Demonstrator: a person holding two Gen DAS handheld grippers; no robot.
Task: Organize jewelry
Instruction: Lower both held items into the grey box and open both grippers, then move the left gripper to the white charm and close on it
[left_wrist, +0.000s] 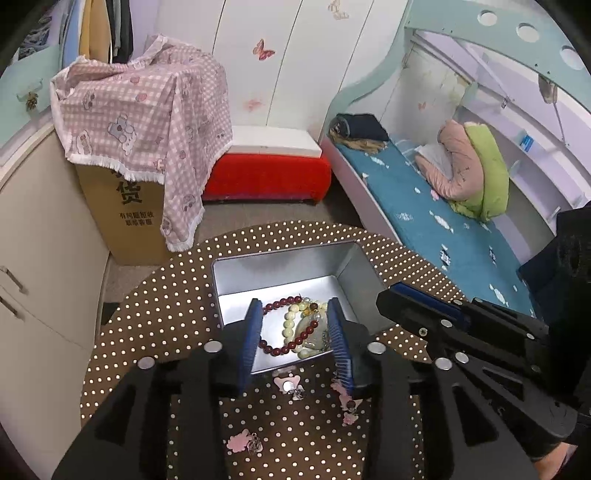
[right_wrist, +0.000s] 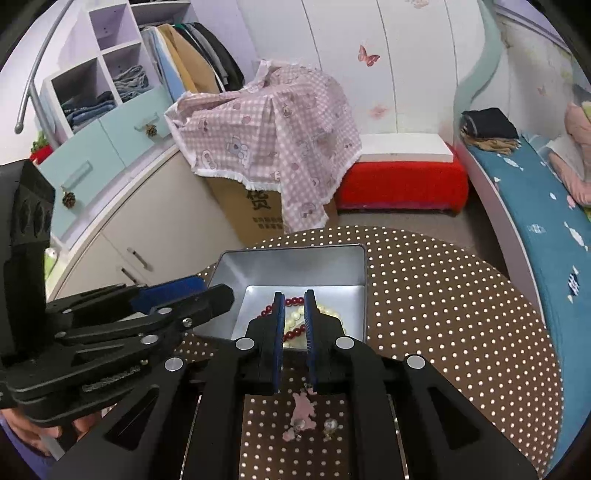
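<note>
My left gripper hangs just above the near edge of an open silver tin, its blue pads parted with nothing pinched between them. Seen through the gap, inside the tin, lie a dark red bead bracelet, a cream bead bracelet and a pale stone pendant, heaped together against the near wall.

My right gripper sits just to the right of the left one, its pads drawn almost together and holding nothing that I can see.

Both tools tilt steeply downward over the tin, side by side, close but not touching.

The tin rests on a round table covered in brown cloth with white dots. On the cloth, near my grippers and outside the tin, lie pink flower-shaped charms on what seems to be a strand; more of it shows in the right view.

I judge the next piece to be this strand. To do it well, I should lower one gripper straight onto a charm, close gently, lift clear of the tin's rim and release only once over its floor.
</note>
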